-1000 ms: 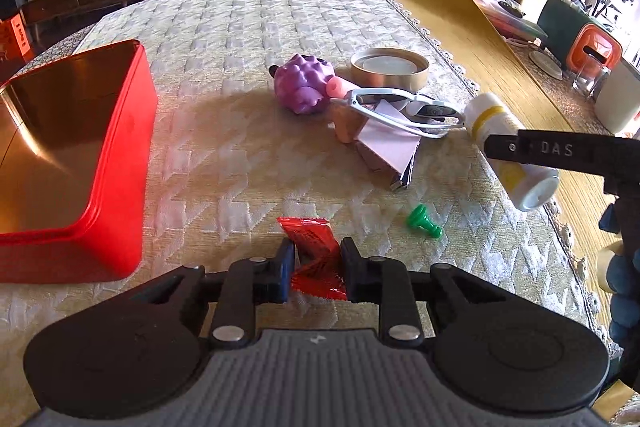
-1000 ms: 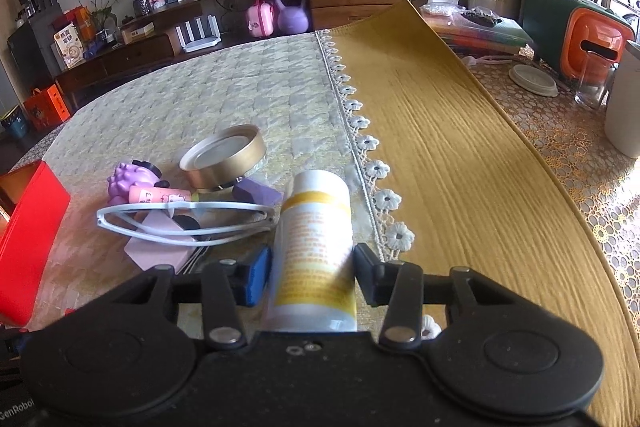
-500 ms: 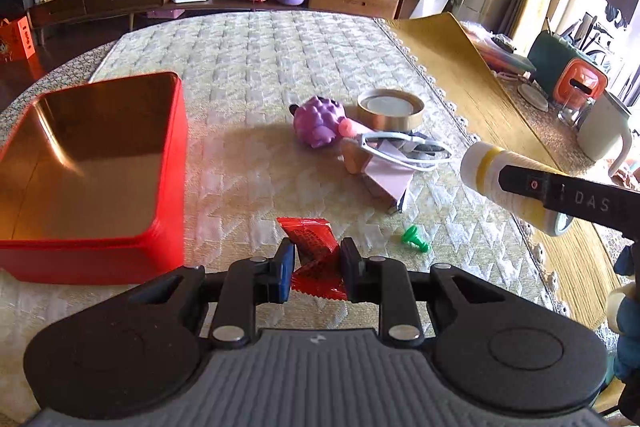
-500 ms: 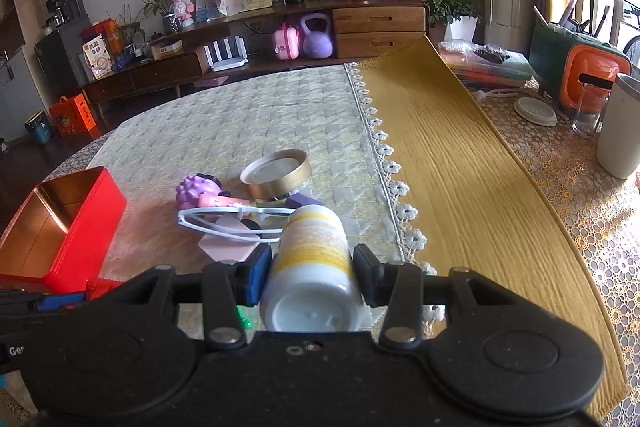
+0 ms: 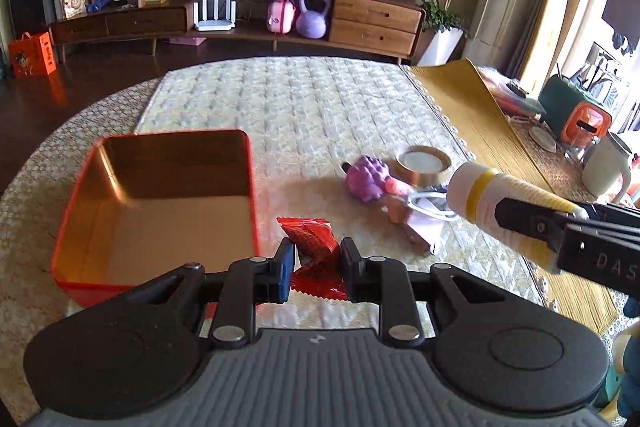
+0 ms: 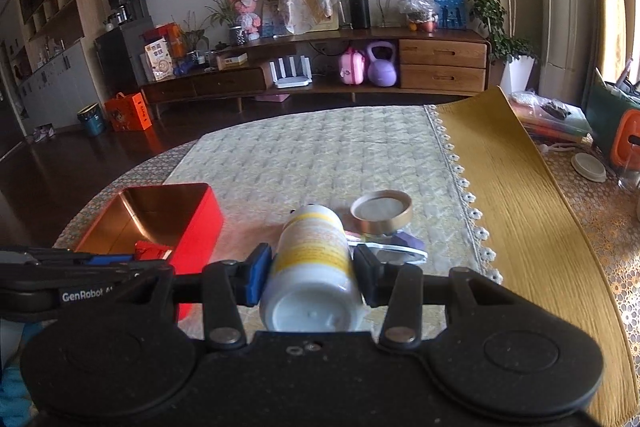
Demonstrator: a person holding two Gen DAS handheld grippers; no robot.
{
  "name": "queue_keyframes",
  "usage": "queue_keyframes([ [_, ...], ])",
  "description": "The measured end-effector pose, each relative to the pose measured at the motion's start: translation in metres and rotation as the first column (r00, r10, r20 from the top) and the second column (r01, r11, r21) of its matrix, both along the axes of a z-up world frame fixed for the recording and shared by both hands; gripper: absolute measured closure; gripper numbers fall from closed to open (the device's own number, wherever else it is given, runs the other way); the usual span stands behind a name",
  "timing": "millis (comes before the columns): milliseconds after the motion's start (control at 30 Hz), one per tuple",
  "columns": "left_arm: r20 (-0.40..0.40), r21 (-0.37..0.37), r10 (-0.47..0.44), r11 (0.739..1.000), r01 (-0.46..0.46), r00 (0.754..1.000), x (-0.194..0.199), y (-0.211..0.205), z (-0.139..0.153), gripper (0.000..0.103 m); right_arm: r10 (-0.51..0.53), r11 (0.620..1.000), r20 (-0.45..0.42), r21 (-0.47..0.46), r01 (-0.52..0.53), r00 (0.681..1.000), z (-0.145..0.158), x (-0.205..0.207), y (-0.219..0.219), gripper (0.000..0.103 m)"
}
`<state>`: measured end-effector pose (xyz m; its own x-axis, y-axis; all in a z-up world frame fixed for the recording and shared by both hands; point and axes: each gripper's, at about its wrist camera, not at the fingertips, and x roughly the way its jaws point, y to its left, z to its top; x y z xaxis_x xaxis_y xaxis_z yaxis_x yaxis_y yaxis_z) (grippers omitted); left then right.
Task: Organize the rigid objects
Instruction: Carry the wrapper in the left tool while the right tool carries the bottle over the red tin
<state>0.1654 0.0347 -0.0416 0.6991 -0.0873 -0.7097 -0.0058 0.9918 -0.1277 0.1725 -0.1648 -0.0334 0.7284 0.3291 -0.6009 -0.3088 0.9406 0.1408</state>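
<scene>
My left gripper (image 5: 316,269) is shut on a red snack packet (image 5: 314,247) and holds it above the table, just right of the open red tin box (image 5: 156,199). My right gripper (image 6: 312,273) is shut on a white bottle with a yellow label (image 6: 312,259), lifted above the table; the bottle also shows in the left wrist view (image 5: 504,203). The red box (image 6: 160,219) lies to the left in the right wrist view, with my left gripper (image 6: 156,261) beside it.
A purple toy (image 5: 368,177), a gold round tin (image 5: 424,165), white glasses (image 5: 428,205) and a pink card (image 5: 424,231) lie in a cluster on the cream tablecloth. A yellow mat (image 6: 520,195) covers the right side. A white mug (image 5: 608,167) stands at far right.
Both grippers have risen and drawn back with their objects. The left one has moved toward the red box; the bottle has lifted off the table.
</scene>
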Motion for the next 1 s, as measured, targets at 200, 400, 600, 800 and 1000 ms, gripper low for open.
queue_keyframes([
  [200,0.024,0.024,0.033,0.999,-0.033,0.999,0.008,0.033,0.015,0.079,0.084,0.996,0.025,-0.004,-0.084,0.996,0.010,0.001,0.038,0.059],
  [400,-0.005,0.056,0.084,0.995,-0.084,0.996,0.028,0.071,0.009,0.079,0.154,0.988,0.022,0.000,-0.154,0.988,0.010,0.014,0.079,0.059],
  [600,-0.044,0.097,0.135,0.987,-0.130,0.990,0.058,0.110,-0.009,0.079,0.225,0.974,0.021,-0.030,-0.224,0.974,-0.002,0.026,0.121,0.059],
  [800,-0.087,0.096,0.165,0.983,-0.156,0.983,0.089,0.137,-0.030,0.079,0.279,0.956,0.025,-0.104,-0.275,0.960,-0.019,0.039,0.158,0.059],
  [1000,-0.127,0.095,0.167,0.983,-0.156,0.978,0.114,0.150,-0.047,0.079,0.333,0.927,0.021,-0.190,-0.324,0.943,-0.037,0.050,0.191,0.059],
])
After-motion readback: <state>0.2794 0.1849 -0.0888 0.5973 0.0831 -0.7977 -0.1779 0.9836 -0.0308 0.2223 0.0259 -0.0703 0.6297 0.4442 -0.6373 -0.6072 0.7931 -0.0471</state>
